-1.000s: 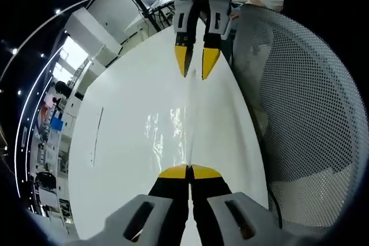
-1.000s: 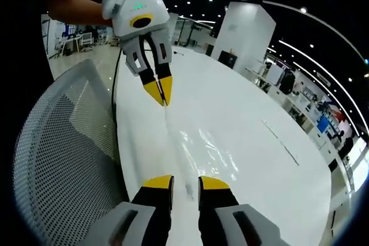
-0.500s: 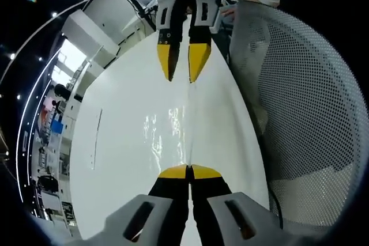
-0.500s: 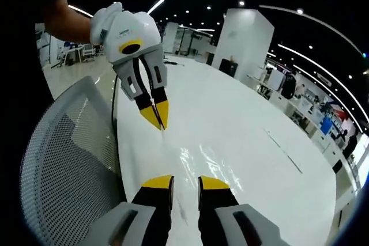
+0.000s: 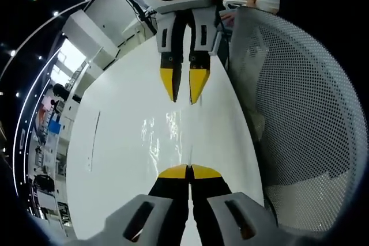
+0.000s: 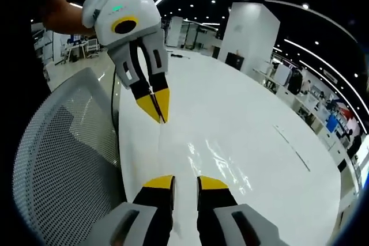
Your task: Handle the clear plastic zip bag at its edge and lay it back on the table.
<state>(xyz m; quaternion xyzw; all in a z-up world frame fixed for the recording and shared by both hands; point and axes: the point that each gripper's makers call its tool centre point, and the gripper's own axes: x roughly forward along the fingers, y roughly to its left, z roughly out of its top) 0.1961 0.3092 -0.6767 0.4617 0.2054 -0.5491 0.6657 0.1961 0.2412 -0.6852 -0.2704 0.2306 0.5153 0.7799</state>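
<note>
The clear plastic zip bag (image 5: 167, 133) lies stretched along the white table (image 5: 115, 159), showing as glossy wrinkles. My left gripper (image 5: 188, 169) is shut on its near edge, yellow tips pressed together. Facing it, my right gripper (image 5: 185, 91) hangs over the bag's far end with its tips a little apart. In the right gripper view the bag (image 6: 218, 158) runs from my open right gripper (image 6: 185, 184) up to the left gripper (image 6: 157, 108), which pinches the bag's edge just above the table (image 6: 259, 113). A hand holds each gripper.
A grey mesh chair back (image 5: 300, 113) stands close along the table's edge, also seen as the mesh chair back (image 6: 63, 159). A black cable (image 6: 115, 90) runs by that edge. A thin dark line (image 5: 92, 142) marks the tabletop. Office desks lie beyond.
The right gripper has come closer to the left one, so the stretch of bag between them is shorter. The left gripper stays shut on the bag's edge.
</note>
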